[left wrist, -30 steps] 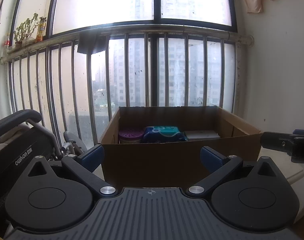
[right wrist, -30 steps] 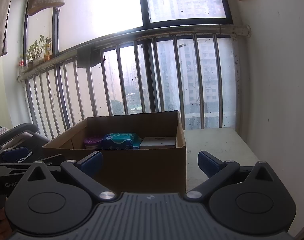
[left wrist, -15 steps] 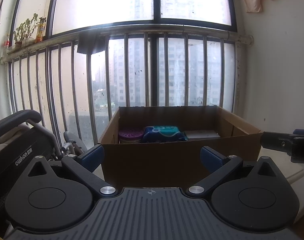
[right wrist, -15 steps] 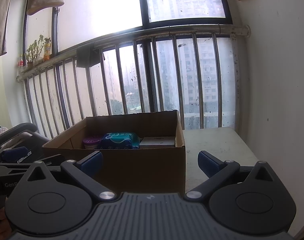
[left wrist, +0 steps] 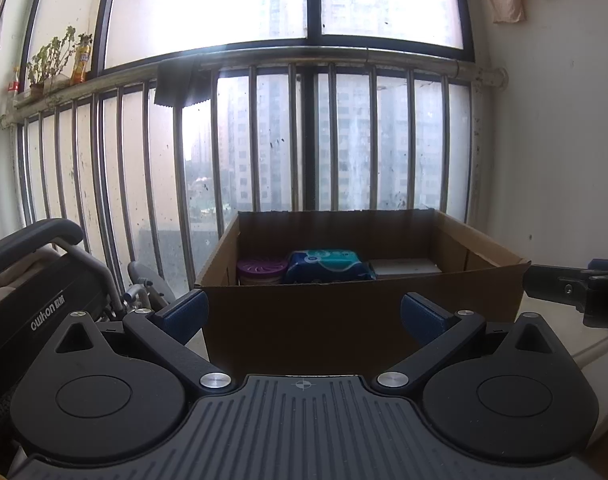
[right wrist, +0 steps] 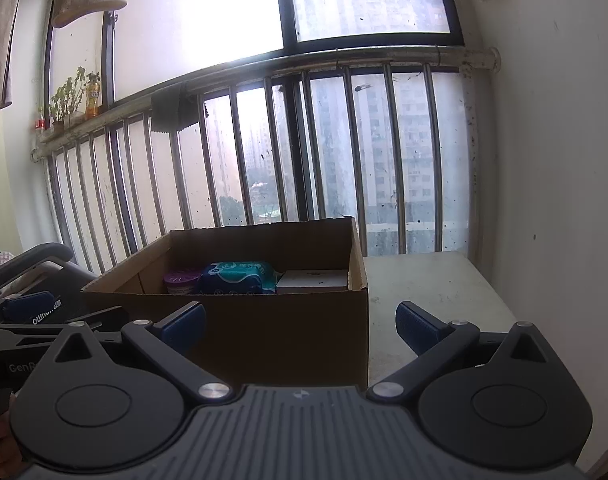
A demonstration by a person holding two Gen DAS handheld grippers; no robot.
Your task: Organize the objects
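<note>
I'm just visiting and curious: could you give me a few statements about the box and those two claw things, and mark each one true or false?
1. The cardboard box holds three items. True.
2. The blue-green packet lies between the purple round container and the white flat box. True.
3. The left gripper clamps the packet. False: open, holding nothing.
4. The right gripper is shut. False: open, empty.
5. The box sits on the floor. False: on a pale table.

Inside the cardboard box (left wrist: 359, 320), round container (left wrist: 261, 270) left, packet (left wrist: 327, 266) middle, flat box (left wrist: 405, 267) right.
</note>
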